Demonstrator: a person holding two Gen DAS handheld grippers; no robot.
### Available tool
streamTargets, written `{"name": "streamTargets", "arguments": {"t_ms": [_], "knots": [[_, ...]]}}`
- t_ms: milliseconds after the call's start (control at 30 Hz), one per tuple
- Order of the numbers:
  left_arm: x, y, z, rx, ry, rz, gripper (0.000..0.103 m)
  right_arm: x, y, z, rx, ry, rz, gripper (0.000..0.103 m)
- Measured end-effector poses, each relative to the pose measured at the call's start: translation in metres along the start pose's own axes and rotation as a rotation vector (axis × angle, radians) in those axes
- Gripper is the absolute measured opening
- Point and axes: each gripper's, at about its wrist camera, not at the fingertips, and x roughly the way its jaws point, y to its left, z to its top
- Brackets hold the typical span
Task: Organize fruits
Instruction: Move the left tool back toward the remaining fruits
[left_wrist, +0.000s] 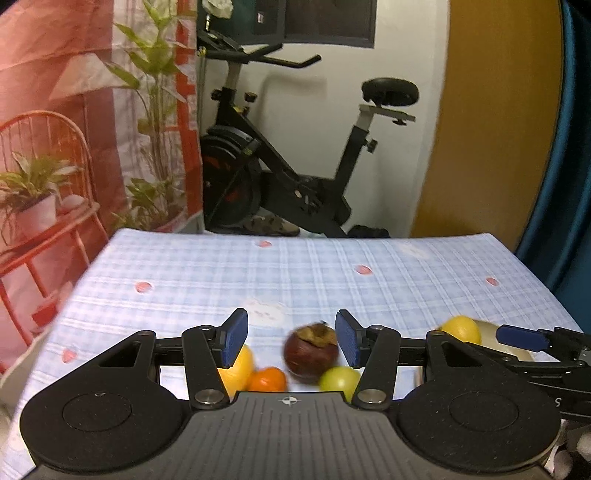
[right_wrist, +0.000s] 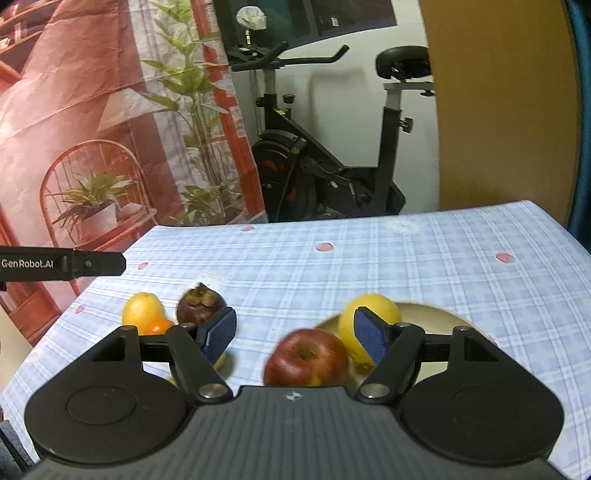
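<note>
My left gripper is open above the table. A dark purple mangosteen lies on the cloth below the gap, touching neither pad. Around it lie a yellow fruit, a small orange and a green fruit. My right gripper is open, with a red apple between its blue pads and a gap on each side. The apple is at the near left rim of a cream plate, where a lemon lies. The mangosteen also shows in the right wrist view.
The table wears a blue checked cloth with its far edge ahead. Beyond it stand an exercise bike, a printed curtain and an ochre panel. One finger of the left gripper juts in from the left.
</note>
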Motion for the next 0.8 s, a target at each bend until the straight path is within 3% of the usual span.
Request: {"name": "streamTargets", "arguments": {"t_ms": [100,167,700,800], "knots": [[-0.003,0.01,0.007,-0.002,-0.019,0.009,0.057,0.004,0.009,0.007,-0.004,0.0,0.014,0.073],[-0.007,0.016,0.01,-0.005,-0.034,0.017,0.064,0.007,0.015,0.011,-0.005,0.003,0.024,0.073],[-0.006,0.055,0.023,0.001,-0.048,0.042,0.065,0.033,0.059,0.037,-0.072,0.004,0.08,0.074],[-0.005,0.064,0.022,-0.019,-0.046,0.035,0.072,0.039,0.064,0.037,-0.085,0.012,0.085,0.074]]}}
